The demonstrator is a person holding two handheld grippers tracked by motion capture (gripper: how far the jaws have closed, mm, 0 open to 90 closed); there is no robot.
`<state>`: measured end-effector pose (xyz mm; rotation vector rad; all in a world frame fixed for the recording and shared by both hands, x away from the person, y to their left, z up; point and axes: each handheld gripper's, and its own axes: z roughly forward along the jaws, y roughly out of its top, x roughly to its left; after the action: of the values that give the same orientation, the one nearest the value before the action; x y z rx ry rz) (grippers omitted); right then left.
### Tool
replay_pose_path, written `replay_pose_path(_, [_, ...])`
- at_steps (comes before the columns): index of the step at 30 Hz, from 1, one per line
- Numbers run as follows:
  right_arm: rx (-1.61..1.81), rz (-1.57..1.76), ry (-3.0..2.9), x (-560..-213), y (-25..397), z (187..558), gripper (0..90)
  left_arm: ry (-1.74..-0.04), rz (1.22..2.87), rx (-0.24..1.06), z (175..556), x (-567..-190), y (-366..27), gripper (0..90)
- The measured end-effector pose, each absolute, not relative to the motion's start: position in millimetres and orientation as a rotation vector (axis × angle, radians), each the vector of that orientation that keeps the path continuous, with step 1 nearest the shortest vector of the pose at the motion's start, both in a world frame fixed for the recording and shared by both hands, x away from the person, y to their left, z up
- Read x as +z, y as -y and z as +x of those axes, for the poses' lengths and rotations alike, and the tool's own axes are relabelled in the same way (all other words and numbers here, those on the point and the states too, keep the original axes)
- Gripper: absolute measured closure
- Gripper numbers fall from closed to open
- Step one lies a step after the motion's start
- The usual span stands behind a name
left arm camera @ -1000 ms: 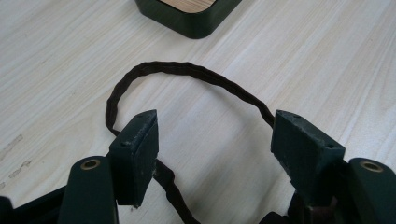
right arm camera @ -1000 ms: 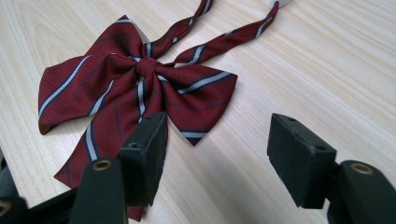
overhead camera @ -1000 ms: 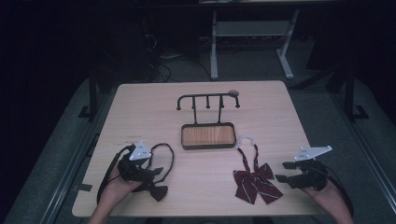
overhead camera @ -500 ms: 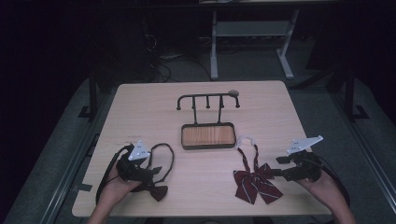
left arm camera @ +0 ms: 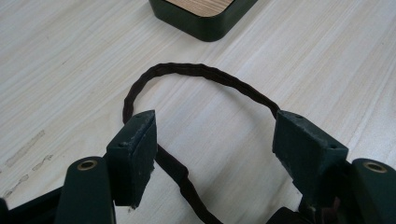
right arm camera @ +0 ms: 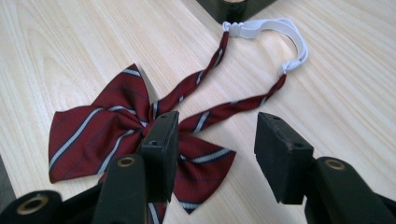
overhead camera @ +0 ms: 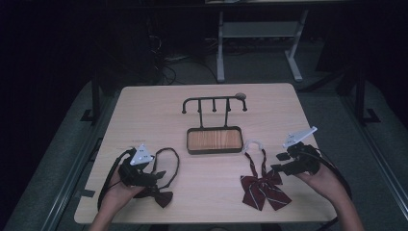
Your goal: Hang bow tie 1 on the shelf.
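The left hand-held gripper is wide open over the dark bow tie's strap. The right hand-held gripper, also wide, hovers beside the striped red bow tie on the counter, probably ready to pick it for the hook stand.

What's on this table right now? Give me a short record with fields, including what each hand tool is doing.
table: light wood table
centre: hook rack over a wooden tray
left side: dark bow tie with looped strap
right side: red striped bow tie with white strap
left gripper: open, straddling the strap
right gripper: open, over the red tie
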<state>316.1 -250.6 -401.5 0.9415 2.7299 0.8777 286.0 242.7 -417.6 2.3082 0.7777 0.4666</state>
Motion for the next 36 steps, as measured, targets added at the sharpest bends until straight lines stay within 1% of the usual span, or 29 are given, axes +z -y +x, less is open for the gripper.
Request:
replay_pose_path(22, [0.843,0.937,-2.782,-395.3,227.4,348.1,50.5,-0.769,2.301,0.465,288.9,-416.1,-242.1,30.9])
replay_pose_path(36, [0.776,0.979,-2.810,-408.2,218.9,369.5,51.1,-0.763,2.300,0.479,289.2,-415.5,-242.6,30.0])
